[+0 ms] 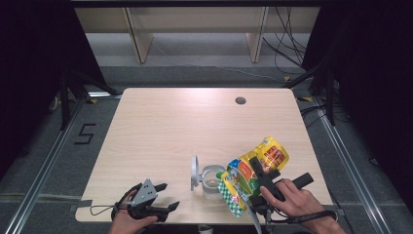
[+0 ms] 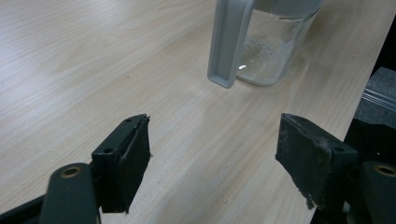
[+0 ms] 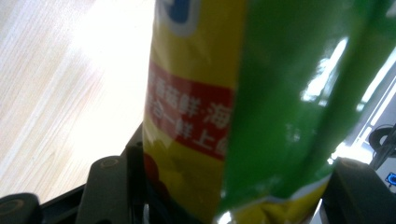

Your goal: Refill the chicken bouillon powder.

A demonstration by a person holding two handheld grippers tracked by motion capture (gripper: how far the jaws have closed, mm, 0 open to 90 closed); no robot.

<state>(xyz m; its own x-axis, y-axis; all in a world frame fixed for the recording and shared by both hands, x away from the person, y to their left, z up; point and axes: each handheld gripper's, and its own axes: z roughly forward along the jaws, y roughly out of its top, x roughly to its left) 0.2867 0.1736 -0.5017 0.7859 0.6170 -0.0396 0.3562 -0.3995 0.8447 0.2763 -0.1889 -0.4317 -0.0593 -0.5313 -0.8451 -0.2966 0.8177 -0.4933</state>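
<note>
A yellow and green snack pouch [image 1: 243,178] hangs tilted over a clear jar [image 1: 213,181], its lower corner by the jar's mouth. The jar's grey lid [image 1: 195,173] stands flipped up on the left. My right gripper [image 1: 256,169] is shut on the pouch, whose printed side [image 3: 196,112] sits between both jaws in the right gripper view. My left gripper [image 1: 168,196] rests near the table's front edge, left of the jar, open with nothing between its pads [image 2: 126,161]. In the left gripper view, the jar [image 2: 273,56] with white grains at its bottom and the lid [image 2: 229,42] lie just ahead.
The pale wooden table [image 1: 195,122] has a round cable hole [image 1: 240,100] at the back right. Wooden shelf legs [image 1: 139,39] stand on the floor behind it. The table's front edge runs just below both hands.
</note>
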